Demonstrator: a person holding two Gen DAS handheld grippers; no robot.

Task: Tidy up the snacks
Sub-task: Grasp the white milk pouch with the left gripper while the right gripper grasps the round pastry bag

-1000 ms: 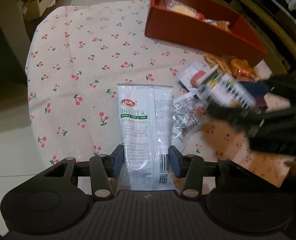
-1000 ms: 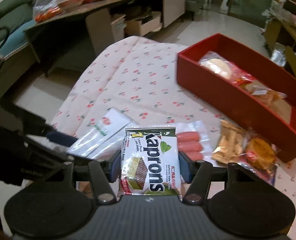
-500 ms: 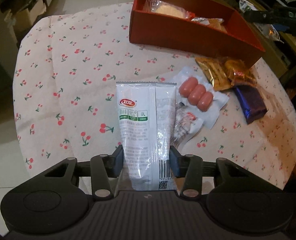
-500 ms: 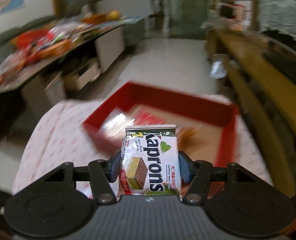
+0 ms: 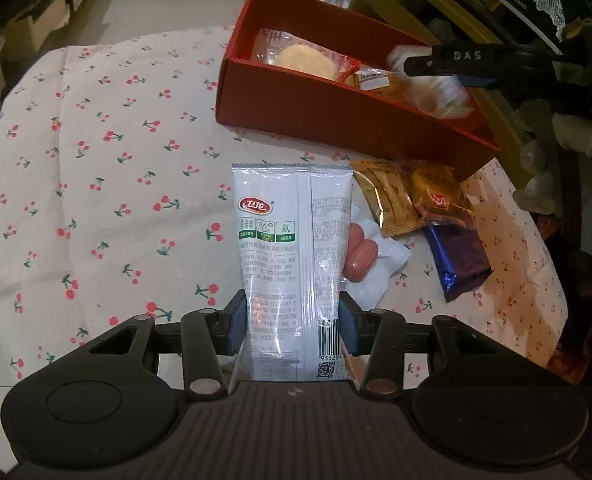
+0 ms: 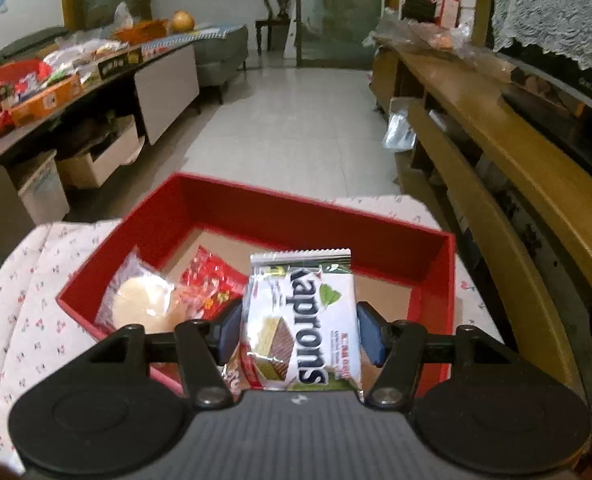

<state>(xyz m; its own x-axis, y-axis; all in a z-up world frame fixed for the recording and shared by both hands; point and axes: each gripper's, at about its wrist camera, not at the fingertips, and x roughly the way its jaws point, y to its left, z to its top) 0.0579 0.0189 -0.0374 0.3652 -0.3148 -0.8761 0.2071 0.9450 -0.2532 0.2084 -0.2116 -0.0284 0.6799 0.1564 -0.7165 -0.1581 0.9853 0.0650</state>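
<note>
Snacks: my left gripper (image 5: 291, 328) squeezes a white packet (image 5: 291, 256), long side pointing away, above bare tablecloth (image 5: 95, 160). My right gripper (image 6: 300, 332) is opening; the wafer pack (image 6: 308, 320) sits between its pads over the red box (image 6: 296, 208)

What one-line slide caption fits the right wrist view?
Right gripper, jaws opening, releases a Kaprons wafer pack over the red box.

Both wrist views share red box (image 5: 336, 120).
</note>
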